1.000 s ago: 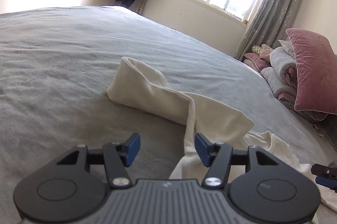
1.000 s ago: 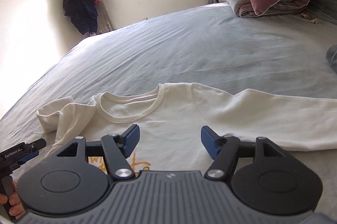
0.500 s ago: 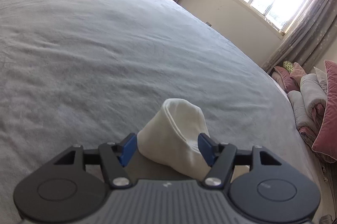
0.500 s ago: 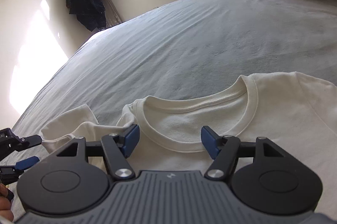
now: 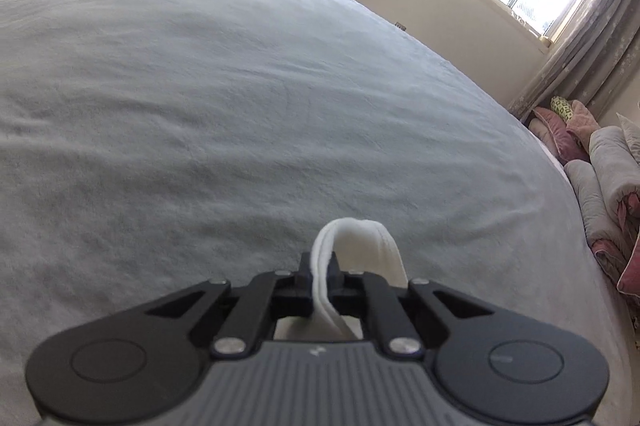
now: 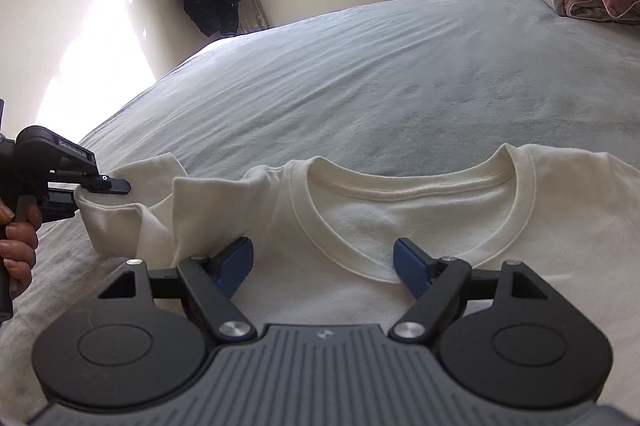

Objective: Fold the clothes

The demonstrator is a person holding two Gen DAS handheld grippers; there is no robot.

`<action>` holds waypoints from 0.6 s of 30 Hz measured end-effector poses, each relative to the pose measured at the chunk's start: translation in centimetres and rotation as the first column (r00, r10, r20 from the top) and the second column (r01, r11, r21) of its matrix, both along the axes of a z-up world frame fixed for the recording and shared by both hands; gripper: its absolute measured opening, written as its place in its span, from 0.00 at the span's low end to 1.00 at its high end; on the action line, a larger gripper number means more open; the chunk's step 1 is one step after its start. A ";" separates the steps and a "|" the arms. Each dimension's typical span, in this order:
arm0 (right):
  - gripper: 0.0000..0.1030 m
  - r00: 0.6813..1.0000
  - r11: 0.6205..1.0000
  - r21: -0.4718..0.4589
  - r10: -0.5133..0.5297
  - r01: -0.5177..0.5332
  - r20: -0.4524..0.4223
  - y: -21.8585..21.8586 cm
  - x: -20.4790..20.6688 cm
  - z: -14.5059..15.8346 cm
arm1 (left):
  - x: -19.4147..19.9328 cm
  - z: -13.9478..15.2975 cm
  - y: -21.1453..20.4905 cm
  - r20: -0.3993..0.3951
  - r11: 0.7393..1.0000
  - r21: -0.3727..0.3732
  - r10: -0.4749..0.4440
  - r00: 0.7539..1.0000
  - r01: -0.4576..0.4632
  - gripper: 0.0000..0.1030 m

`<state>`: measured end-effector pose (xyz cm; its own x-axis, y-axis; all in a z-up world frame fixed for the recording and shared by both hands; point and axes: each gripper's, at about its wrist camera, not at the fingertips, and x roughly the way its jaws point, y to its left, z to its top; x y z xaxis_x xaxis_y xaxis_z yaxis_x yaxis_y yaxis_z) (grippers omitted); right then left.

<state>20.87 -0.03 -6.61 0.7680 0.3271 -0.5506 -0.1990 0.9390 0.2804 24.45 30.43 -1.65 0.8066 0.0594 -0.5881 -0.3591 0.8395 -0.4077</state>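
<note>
Hovering low over the shirt (image 6: 360, 226), my right gripper (image 6: 323, 262) stood spread before its collar (image 6: 408, 186). My left gripper (image 5: 319, 280) pinched the sleeve cuff (image 5: 352, 242).

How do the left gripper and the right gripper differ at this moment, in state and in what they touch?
The left gripper is shut on the sleeve cuff; the right gripper is open and holds nothing. The left one is at the sleeve end; the right one hovers over the shirt near its collar. Both are black and over the grey bed.
</note>
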 end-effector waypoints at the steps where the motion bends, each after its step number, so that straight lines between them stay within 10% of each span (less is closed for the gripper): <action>1: 0.78 1.000 1.000 0.004 0.003 -0.003 -0.001 0.0 0.0 0.0 | -1.3 0.5 0.3 0.061 0.999 0.014 0.031 0.998 -0.032 0.04; 10: 0.80 0.999 0.999 -0.005 0.032 -0.032 0.003 0.5 0.0 0.3 | -12.5 0.2 5.3 0.292 0.950 0.016 0.294 0.910 -0.312 0.05; 18: 0.80 0.998 0.998 -0.027 0.063 -0.062 0.021 1.7 -0.4 0.3 | -21.0 -5.0 6.7 0.188 0.885 0.029 0.452 0.872 -0.465 0.08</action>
